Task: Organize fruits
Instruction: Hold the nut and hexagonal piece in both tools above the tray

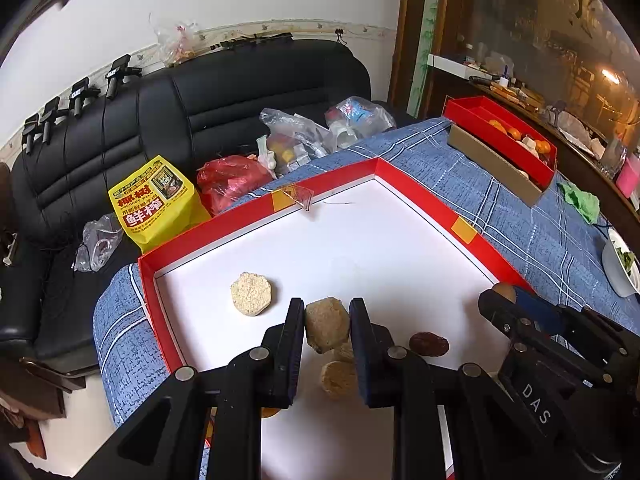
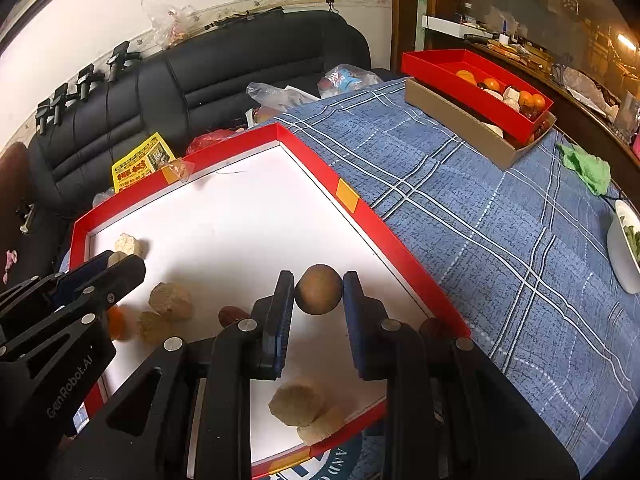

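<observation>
A large red tray with a white floor lies on the blue plaid cloth. My left gripper is shut on a tan crumbly puck and holds it above the tray floor. My right gripper is shut on a round brown fruit over the tray's right side. On the tray floor lie another tan puck, two more below the left fingers, a dark red date, an orange fruit and tan pucks.
A narrow red box with oranges and other fruit sits on a cardboard lid at the far right. A white bowl, a green cloth, and a black sofa with bags surround the table.
</observation>
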A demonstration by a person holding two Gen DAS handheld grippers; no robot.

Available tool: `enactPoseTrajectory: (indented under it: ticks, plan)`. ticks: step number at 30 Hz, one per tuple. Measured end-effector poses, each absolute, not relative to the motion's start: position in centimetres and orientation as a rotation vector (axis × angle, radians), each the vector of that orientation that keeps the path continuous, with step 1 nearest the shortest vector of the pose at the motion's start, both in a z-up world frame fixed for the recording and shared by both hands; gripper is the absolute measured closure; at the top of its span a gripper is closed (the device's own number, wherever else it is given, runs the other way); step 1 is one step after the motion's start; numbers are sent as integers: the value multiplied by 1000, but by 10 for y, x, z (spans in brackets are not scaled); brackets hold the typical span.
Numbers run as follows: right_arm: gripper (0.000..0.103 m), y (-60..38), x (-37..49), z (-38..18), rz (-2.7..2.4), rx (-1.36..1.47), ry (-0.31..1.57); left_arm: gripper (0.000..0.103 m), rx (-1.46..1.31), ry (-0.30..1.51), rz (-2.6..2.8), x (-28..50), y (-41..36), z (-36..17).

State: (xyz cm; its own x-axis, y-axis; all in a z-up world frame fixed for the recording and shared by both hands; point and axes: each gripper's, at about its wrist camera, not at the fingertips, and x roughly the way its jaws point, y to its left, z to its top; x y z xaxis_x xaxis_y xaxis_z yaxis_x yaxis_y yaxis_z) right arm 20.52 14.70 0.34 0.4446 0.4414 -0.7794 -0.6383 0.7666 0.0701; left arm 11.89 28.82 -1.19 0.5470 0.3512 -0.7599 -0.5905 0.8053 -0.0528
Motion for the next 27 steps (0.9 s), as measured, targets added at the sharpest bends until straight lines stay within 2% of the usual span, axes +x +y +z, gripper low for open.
enactPoseTrajectory:
  ticks: [27]
  plan:
    - [79,160,212,7,672,-253,884,82,-331,817,589,117,299,-9]
